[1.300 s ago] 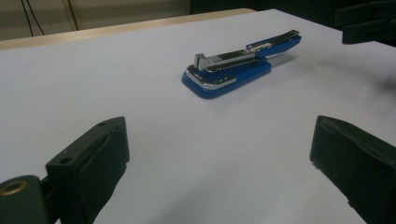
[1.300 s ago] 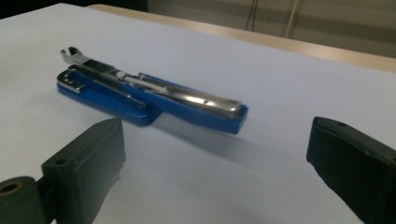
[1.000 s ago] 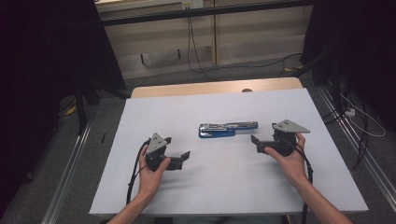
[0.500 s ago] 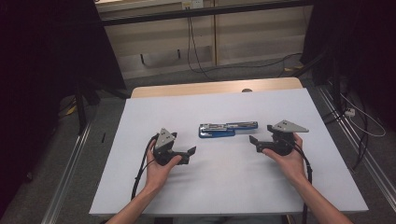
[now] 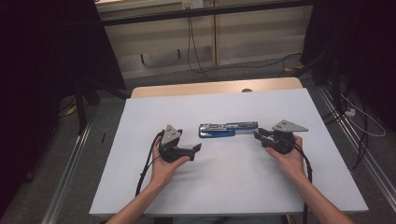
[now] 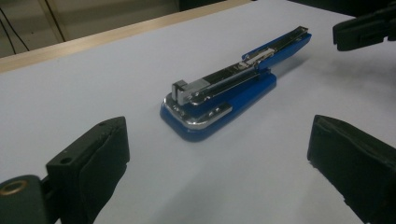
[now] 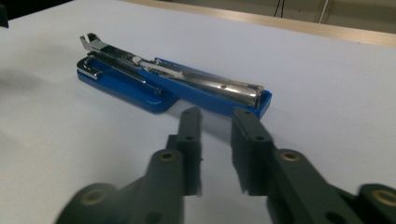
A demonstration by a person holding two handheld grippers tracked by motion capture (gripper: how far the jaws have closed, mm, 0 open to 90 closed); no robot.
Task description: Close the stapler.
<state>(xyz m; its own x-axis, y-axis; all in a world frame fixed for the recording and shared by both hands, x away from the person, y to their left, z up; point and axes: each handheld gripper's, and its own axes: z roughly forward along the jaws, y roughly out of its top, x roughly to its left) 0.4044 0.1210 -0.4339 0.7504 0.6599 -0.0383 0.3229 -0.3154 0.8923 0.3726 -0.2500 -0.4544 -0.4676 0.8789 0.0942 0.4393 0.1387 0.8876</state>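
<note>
A blue and chrome stapler [image 5: 228, 129] lies swung open flat in the middle of the white table [image 5: 210, 186]. In the left gripper view the stapler [image 6: 224, 100] lies a short way ahead of my left gripper [image 6: 219, 135], whose jaws stand wide open and empty. The left gripper [image 5: 194, 149] rests just left of the stapler's base. My right gripper [image 5: 259, 135] points at the stapler's right end. Its jaws have just been closing; in the right gripper view the right gripper [image 7: 217, 116] keeps a narrow gap, with nothing in it, just short of the stapler [image 7: 173, 84].
The table's far wooden edge [image 5: 215, 87] runs behind the stapler. Dark curtains stand at both sides, and cables [image 5: 355, 116] lie on the floor to the right. White surface stretches around both hands.
My left hand has slid right, closer to the stapler. The right gripper's jaws have drawn together from wide apart to a narrow gap while that hand stayed put.
</note>
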